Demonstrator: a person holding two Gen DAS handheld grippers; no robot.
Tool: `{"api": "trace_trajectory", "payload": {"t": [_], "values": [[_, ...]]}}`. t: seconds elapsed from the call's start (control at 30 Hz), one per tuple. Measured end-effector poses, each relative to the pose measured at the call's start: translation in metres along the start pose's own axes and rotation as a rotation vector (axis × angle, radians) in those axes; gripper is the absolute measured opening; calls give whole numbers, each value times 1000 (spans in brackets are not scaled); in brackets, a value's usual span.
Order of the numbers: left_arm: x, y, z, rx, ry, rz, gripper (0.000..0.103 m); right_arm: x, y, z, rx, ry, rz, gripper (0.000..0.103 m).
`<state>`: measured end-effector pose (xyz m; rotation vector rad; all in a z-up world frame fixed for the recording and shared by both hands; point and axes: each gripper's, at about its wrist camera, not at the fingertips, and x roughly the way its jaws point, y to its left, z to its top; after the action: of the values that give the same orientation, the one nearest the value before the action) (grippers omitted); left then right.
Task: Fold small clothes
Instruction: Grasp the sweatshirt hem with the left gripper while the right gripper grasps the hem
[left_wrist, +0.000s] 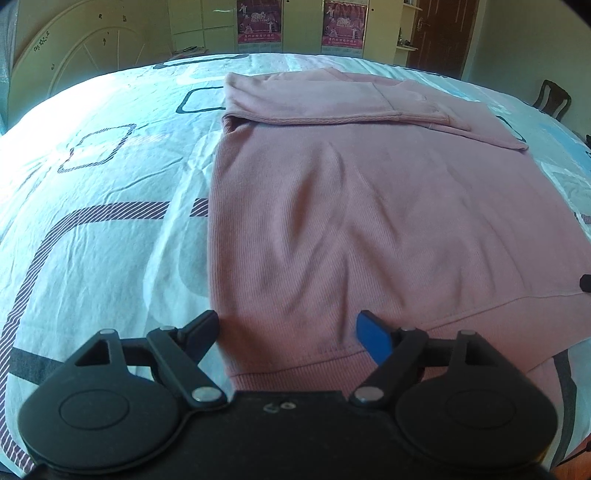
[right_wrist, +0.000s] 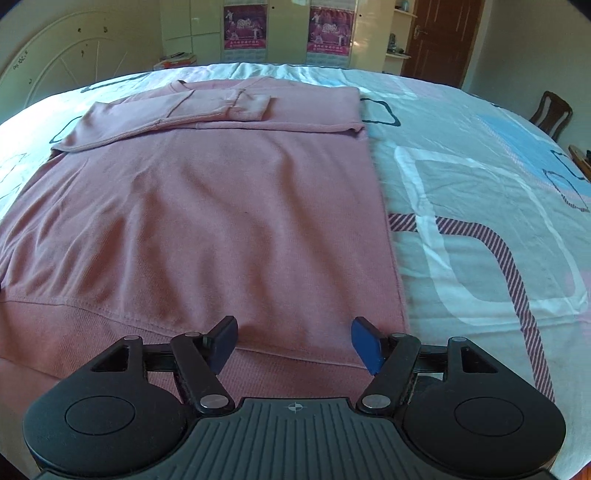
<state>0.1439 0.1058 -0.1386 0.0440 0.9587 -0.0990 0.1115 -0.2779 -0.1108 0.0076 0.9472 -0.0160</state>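
Note:
A pink sweatshirt (left_wrist: 351, 206) lies flat on the bed, its sleeves (left_wrist: 332, 103) folded across the far end and its ribbed hem nearest me. My left gripper (left_wrist: 290, 330) hovers open over the hem's left corner, with nothing between its fingers. In the right wrist view the same sweatshirt (right_wrist: 207, 221) fills the left and middle, with the folded sleeves (right_wrist: 207, 109) at the far end. My right gripper (right_wrist: 293, 339) stands open above the hem near the garment's right edge, also holding nothing. Cloth lies under both pairs of fingertips, not pinched.
The bed sheet (left_wrist: 92, 240) is pale with striped and outlined squares; more of the sheet (right_wrist: 480, 221) spreads right of the garment. A wooden chair (right_wrist: 552, 112) stands past the bed's right side, a brown door (right_wrist: 439, 37) and cupboards with posters (right_wrist: 243, 31) behind.

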Motion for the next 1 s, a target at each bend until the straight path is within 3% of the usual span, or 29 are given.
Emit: {"api": "trace_trajectory", "payload": {"t": [0.17, 0.4, 0.57, 0.63, 0.87, 0.97, 1.0], "values": [[-2, 15, -6, -53, 28, -12, 80, 1, -19, -1, 35, 4, -39, 70], [-1, 25, -7, -126, 73, -82, 66, 9, -37, -4, 96, 51, -12, 69], [-2, 25, -6, -143, 71, -111, 45, 9, -43, -2, 122, 75, 16, 68], [-2, 26, -5, -159, 78, -129, 34, 9, -43, -1, 122, 79, 27, 63], [-3, 32, -4, -143, 128, -146, 40, 6, -49, 0, 95, 93, 1, 63], [-3, 29, -5, -142, 124, -145, 35, 6, -53, -1, 142, 112, 38, 62], [-3, 28, -5, -147, 126, -151, 32, 5, -52, -1, 145, 115, 46, 54]]}}
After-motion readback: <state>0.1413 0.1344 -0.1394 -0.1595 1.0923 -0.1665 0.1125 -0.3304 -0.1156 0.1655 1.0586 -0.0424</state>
